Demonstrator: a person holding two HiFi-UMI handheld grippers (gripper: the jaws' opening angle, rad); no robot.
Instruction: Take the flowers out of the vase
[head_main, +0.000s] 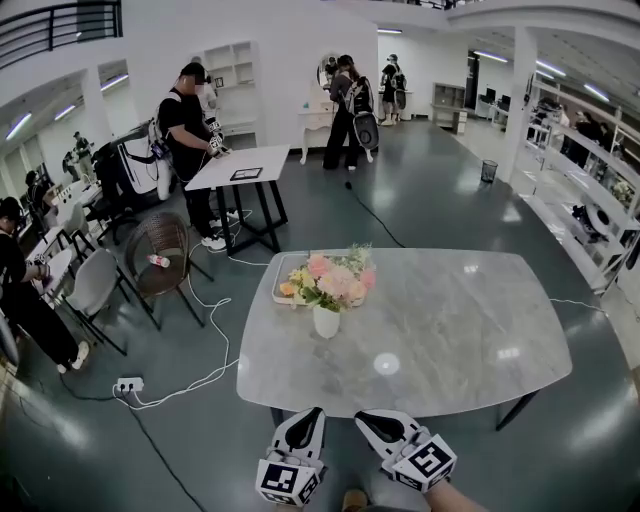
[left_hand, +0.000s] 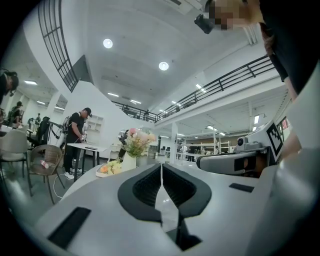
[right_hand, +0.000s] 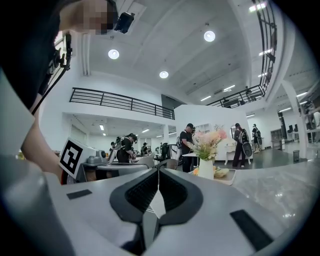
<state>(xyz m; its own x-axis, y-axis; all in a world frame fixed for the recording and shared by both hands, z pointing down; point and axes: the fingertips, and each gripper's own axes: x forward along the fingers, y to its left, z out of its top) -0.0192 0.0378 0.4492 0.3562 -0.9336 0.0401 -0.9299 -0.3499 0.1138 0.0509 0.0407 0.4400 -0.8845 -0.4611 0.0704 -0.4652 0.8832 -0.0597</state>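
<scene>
A white vase (head_main: 326, 321) stands on the grey marble table (head_main: 450, 330), left of its middle, holding a bunch of pink, peach and cream flowers (head_main: 335, 279). In the left gripper view the flowers (left_hand: 136, 141) and vase (left_hand: 129, 162) lie ahead to the left. From the right gripper view the flowers (right_hand: 207, 141) and vase (right_hand: 205, 169) lie ahead to the right. My left gripper (head_main: 303, 424) and right gripper (head_main: 380, 426) hang side by side just short of the table's near edge, both shut and empty, well away from the vase.
A tray (head_main: 286, 290) with more flowers (left_hand: 109, 167) lies behind the vase. Beyond the table stand a small white table (head_main: 240, 167), people, chairs (head_main: 158, 252) and cables (head_main: 205, 330) on the floor. Shelving (head_main: 590, 170) runs along the right wall.
</scene>
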